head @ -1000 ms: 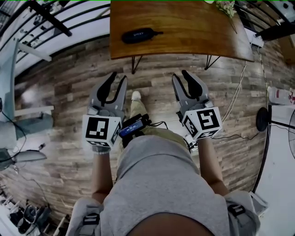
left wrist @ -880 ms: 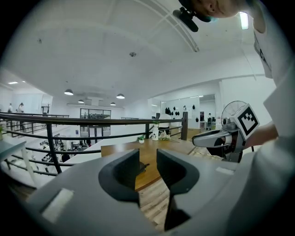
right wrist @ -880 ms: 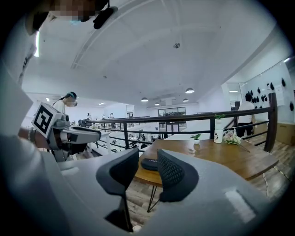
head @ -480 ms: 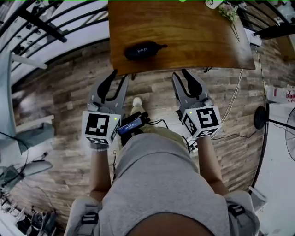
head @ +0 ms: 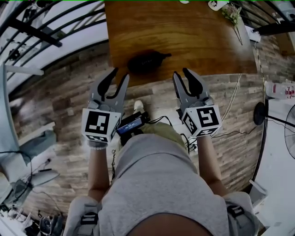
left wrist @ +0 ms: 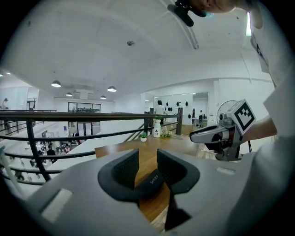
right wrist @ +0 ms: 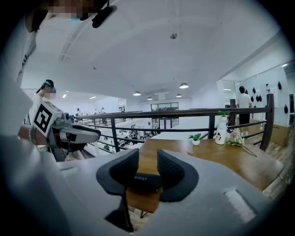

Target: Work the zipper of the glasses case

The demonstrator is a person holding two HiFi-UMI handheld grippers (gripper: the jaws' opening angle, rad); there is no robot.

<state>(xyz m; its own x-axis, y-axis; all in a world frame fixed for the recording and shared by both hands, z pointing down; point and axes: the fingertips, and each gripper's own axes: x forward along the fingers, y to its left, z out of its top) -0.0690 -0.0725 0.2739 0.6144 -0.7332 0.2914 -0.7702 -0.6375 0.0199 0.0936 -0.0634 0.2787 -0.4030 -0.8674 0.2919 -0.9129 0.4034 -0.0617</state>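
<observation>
The black glasses case [head: 146, 61] lies near the front edge of the wooden table [head: 193, 37], its zipper pull pointing right. My left gripper [head: 118, 76] hangs just short of that edge, left of the case, open and holding nothing. At the same height on the case's right, my right gripper [head: 183, 73] is also open with nothing in it. In the left gripper view the case [left wrist: 154, 180] shows beyond the gap of the left gripper [left wrist: 148, 166]. In the right gripper view the case [right wrist: 140, 179] lies ahead of the right gripper [right wrist: 147, 163], apart from both pads.
A black metal railing [head: 46, 27] runs along the table's left side. At the table's far end stand a white bottle [right wrist: 221, 133], a small potted plant [right wrist: 196, 139] and flowers [head: 230, 11]. Cables and a fan base [head: 262, 117] lie on the wooden floor to the right.
Both grippers and the person have moved forward toward the table. The case now lies just ahead of the fingertips; earlier it was well beyond them.
</observation>
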